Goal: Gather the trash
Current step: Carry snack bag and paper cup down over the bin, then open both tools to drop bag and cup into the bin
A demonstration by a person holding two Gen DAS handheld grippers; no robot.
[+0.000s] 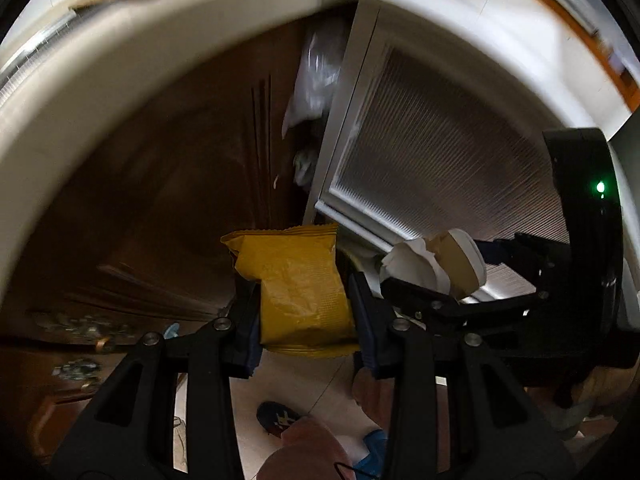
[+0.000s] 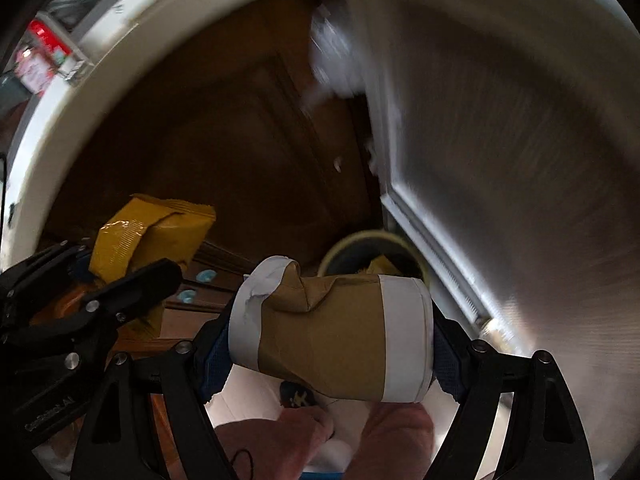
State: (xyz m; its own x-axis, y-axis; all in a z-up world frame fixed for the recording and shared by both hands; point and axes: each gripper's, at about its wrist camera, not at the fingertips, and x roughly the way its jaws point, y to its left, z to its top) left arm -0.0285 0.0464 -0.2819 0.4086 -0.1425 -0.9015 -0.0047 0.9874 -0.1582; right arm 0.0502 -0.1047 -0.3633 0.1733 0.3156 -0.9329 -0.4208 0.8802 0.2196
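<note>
Black two-finger grippers are filling the foreground of both wrist views, each pointing steeply down. Between the fingers of the left gripper [image 1: 306, 332] a crinkled yellow foil snack wrapper [image 1: 300, 288] is standing upright, pinched at its lower half by the blue pads, its serrated top edge rising above the fingertips. Between the widely spread fingers of the right gripper [image 2: 332, 344] a crushed brown-and-white paper cup [image 2: 340, 332] is lying sideways, clamped end to end, its dented mouth toward the left finger.

Just beyond the paper cup, a round pale-rimmed waste bin [image 2: 340, 246] is sitting on the floor with a yellow scrap showing inside it. Right of the bin, a ribbed grey panel door in a pale frame [image 2: 500, 160] is rising. Left of and behind the bin, dark brown carved wooden furniture [image 2: 224, 140] is standing. The yellow wrapper, seen from the right wrist, is hanging left of the bin. Below both grippers, a person's pink-clothed legs [image 2: 392, 428] and a dark blue slipper [image 1: 280, 420] are showing on pale floor tiles [image 1: 296, 380].
</note>
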